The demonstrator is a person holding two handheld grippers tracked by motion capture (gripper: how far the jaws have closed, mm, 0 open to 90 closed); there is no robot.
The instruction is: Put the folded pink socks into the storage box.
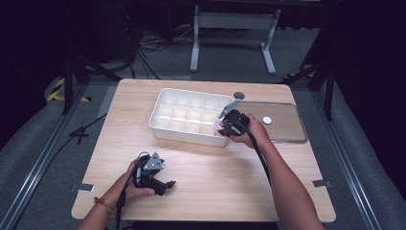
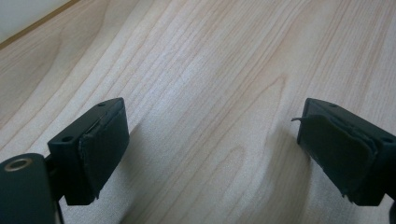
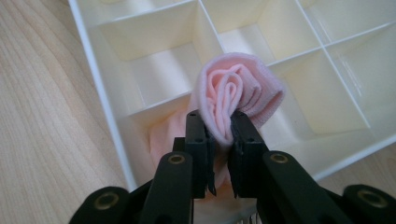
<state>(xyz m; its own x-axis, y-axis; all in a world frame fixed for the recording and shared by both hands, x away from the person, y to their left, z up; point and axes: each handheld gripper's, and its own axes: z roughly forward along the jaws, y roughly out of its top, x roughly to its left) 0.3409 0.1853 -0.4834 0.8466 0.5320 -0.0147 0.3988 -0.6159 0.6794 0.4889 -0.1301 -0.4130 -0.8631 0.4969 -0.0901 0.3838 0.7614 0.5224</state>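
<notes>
A white divided organizer box [image 1: 186, 116] [image 3: 116, 70] stands on the wooden table, behind its middle. My right gripper [image 1: 225, 125] [image 3: 220, 133] hovers over the box's near right corner, shut on a rolled pink sock [image 3: 233, 91] [image 1: 218, 125]. The sock hangs into a corner compartment, its rolled end sticking up above the dividers. My left gripper [image 1: 163, 184] [image 2: 210, 144] rests low over bare wood near the table's front left, open with nothing between its pads [image 2: 100, 149].
A clear flat lid [image 1: 280, 122] lies to the right of the box with a small white round piece [image 1: 266, 120] on it. A dark round disc [image 1: 238, 95] sits behind the box. Bare wood [image 1: 215, 172] spreads across the table's front.
</notes>
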